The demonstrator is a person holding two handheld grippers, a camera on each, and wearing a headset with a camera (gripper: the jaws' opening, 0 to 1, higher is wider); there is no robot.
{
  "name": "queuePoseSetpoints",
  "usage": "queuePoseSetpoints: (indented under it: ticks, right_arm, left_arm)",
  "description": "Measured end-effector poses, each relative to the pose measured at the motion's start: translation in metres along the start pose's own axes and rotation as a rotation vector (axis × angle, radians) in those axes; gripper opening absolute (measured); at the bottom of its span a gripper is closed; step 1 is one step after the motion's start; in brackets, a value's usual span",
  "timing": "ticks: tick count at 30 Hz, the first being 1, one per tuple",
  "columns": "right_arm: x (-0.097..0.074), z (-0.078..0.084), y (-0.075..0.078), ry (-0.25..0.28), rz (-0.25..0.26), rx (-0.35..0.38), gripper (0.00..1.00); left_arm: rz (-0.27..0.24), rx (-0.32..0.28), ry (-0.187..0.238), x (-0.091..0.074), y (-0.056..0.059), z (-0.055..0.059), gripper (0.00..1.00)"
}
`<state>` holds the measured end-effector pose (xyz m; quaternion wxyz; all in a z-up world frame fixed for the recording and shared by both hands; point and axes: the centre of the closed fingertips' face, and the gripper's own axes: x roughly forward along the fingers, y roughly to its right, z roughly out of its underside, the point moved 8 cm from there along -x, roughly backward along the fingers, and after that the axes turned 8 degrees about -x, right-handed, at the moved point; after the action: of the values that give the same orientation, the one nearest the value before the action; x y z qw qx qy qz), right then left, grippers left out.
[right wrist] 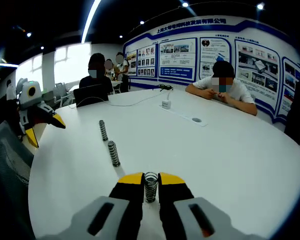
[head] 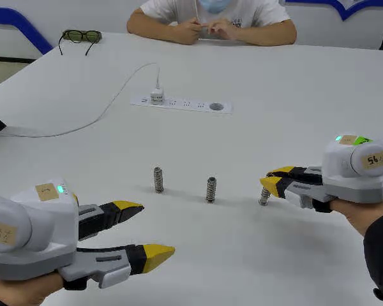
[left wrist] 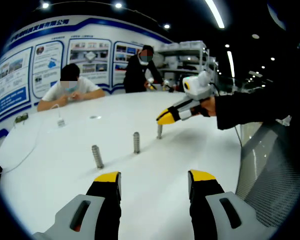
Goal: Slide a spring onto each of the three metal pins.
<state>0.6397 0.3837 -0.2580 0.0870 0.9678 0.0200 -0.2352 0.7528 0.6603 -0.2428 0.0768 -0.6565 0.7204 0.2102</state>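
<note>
Three upright metal pins stand in a row on the white table (head: 255, 121), each with a spring on it: left spring (head: 158, 180), middle spring (head: 210, 189), right spring (head: 264, 196). My right gripper (head: 270, 178) reaches in from the right, and in the right gripper view its yellow-tipped jaws (right wrist: 150, 179) are shut on the right spring (right wrist: 150, 187). My left gripper (head: 147, 229) hovers open at the lower left, well short of the row and holding nothing. In the left gripper view its jaws (left wrist: 155, 176) stand wide apart facing the springs (left wrist: 136, 142).
A white power strip (head: 182, 104) with a plugged-in cable (head: 108, 105) lies behind the pins. Dark glasses (head: 81, 36) rest at the far left. A person (head: 210, 19) sits at the far side with hands on the table.
</note>
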Motion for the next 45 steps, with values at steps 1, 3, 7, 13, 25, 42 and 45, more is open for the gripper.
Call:
queuePoseSetpoints:
  ticks: [1, 3, 7, 13, 25, 42, 45]
  right_arm:
    - [0.0, 0.001, 0.0, -0.002, 0.0, 0.002, 0.12]
    - [0.001, 0.003, -0.001, -0.005, 0.0, 0.008, 0.12]
    - [0.003, 0.006, 0.0, -0.011, 0.002, 0.009, 0.12]
    - [0.005, 0.007, 0.0, -0.017, 0.006, 0.01, 0.12]
    - [0.007, 0.013, -0.002, -0.023, 0.001, 0.014, 0.12]
    - [-0.007, 0.016, -0.001, -0.025, 0.025, 0.001, 0.3]
    - [-0.013, 0.017, 0.003, -0.027, 0.031, -0.003, 0.33]
  left_arm:
    - [0.0, 0.0, 0.0, 0.0, 0.0, 0.0, 0.55]
    - [-0.001, -0.001, -0.001, 0.0, 0.0, 0.0, 0.55]
    - [-0.004, -0.003, -0.004, -0.001, -0.001, 0.001, 0.55]
    - [-0.01, -0.002, -0.004, -0.001, -0.002, 0.001, 0.55]
    - [-0.048, -0.009, 0.011, -0.01, -0.006, 0.001, 0.56]
    - [-0.068, -0.009, 0.014, -0.014, -0.013, 0.0, 0.57]
    - [-0.069, 0.001, 0.014, -0.015, -0.015, -0.002, 0.58]
